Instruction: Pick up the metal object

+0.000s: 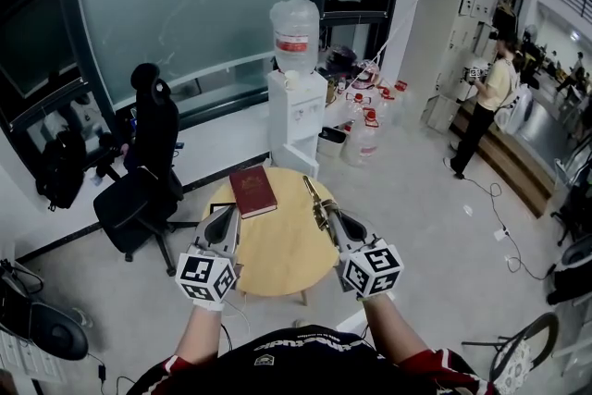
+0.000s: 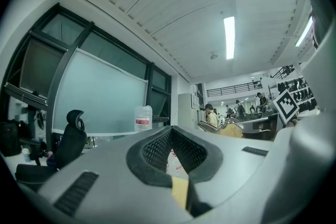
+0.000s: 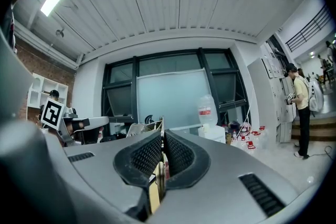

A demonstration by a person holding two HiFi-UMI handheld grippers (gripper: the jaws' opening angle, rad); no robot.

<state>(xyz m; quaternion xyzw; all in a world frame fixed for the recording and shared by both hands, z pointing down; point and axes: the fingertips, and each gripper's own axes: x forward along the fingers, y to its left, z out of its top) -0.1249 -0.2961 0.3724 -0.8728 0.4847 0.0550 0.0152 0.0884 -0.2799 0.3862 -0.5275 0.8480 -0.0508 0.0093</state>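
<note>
A black office chair (image 1: pixel 146 164) stands on the floor, well to the left of and beyond both pairs of jaws. The left gripper (image 1: pixel 225 216) is held over the left part of the round wooden table (image 1: pixel 277 259). In the left gripper view its jaws meet at their tips, with only a narrow hollow behind them and nothing between the pads (image 2: pixel 157 148).

Just ahead of the left jaws and slightly to their right, a red book (image 1: pixel 252 191) lies flat on the table near its far edge. It is not touched by either gripper.

To the right of the book is the metal object (image 1: pixel 314 197), a slim, brass-coloured piece. It juts forward and a little leftward out of the right gripper (image 1: pixel 331 217), reaching over the far rim of the table. The right gripper view shows the jaws clamped flat on it. The thin edge stands upright between the two ribbed pads and pokes out past their tips. Whether it still touches the tabletop cannot be told from the head view.

Beyond the right jaws, against the glass wall, stands a white water dispenser (image 1: pixel 296 111) with a bottle on top. Several more water bottles sit on the floor beside it. Far off to the right of the right jaws, a person (image 1: pixel 490 102) in a pale top stands near a set of steps.
</note>
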